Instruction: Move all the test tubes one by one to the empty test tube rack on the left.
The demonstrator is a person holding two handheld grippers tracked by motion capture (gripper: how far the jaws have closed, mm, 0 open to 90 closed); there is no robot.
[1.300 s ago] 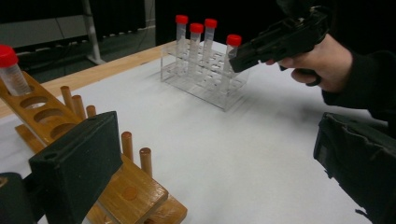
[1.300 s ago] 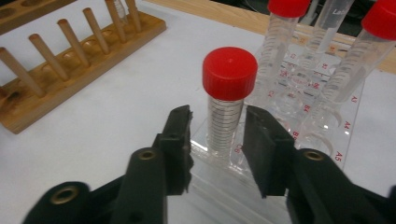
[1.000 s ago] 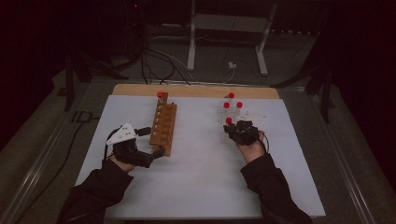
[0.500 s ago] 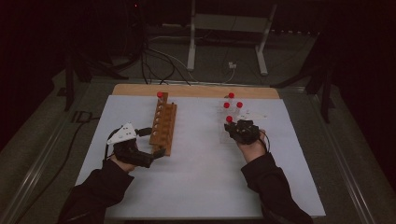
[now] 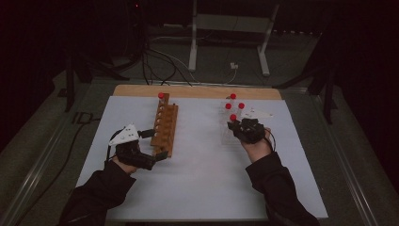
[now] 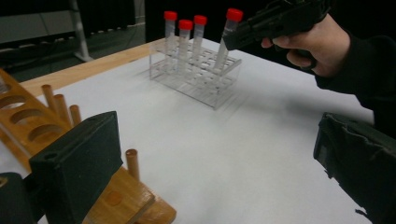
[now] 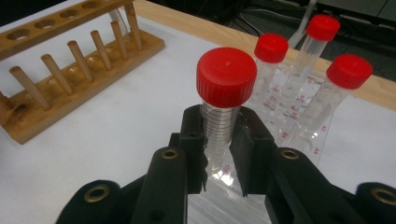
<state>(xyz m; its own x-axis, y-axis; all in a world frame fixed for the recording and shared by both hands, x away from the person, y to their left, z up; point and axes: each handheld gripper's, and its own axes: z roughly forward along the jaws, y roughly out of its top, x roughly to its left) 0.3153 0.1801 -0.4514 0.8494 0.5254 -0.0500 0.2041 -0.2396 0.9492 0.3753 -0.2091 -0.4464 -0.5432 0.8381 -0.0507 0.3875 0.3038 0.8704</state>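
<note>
On the white sheet (image 5: 197,188) covering the table, the wooden rack (image 5: 164,128) lies to my left, one red-capped tube standing at its far end. My left gripper (image 5: 153,143) sits at the rack's near end, jaws spread wide with that end between them, not pressing it. To my right stands the clear rack (image 7: 299,121) with three capped tubes upright. My right gripper (image 7: 219,154) is clamped on the body of a fourth tube (image 7: 224,112), just below its red cap (image 7: 226,77), at that rack's near side.
</note>
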